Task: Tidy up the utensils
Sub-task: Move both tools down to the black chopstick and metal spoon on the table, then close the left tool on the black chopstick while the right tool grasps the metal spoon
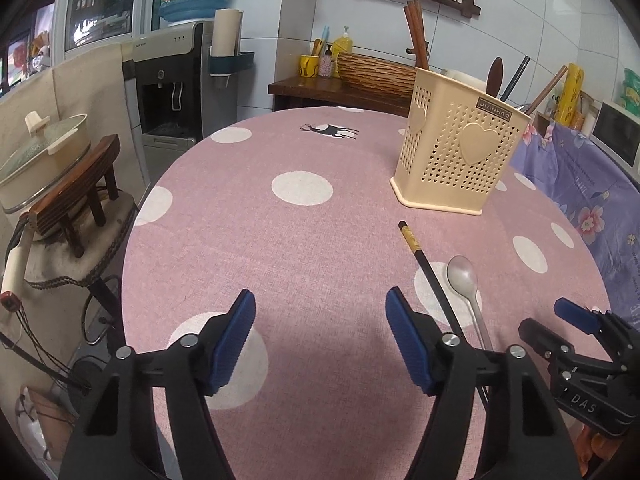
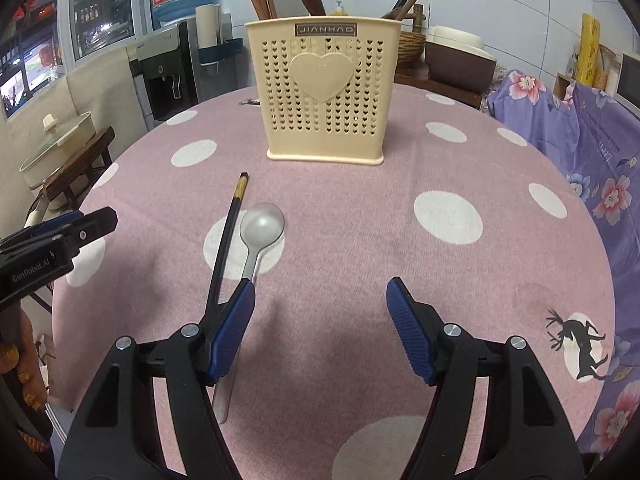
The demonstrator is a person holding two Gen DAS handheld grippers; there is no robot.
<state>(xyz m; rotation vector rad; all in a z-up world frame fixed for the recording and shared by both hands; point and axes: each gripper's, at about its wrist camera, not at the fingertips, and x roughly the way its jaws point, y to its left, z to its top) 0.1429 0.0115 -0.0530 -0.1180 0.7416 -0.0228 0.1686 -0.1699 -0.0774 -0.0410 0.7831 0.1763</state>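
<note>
Left claw (image 1: pixel 320 340), wide open and empty, has the black chopstick (image 2: pixel 228 240) and steel spoon (image 2: pixel 260 228) to its right. Both lie near-to-far on the table (image 2: pixel 360 220), before the holder (image 2: pixel 324 92). Right claw (image 2: pixel 320 332), likewise empty, is probably nearer.

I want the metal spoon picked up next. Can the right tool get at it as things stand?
Probably yes. The right tool is open and empty, and the spoon lies flat just ahead of its left finger. The black chopstick lies close alongside, so it may get nudged or caught too.
</note>
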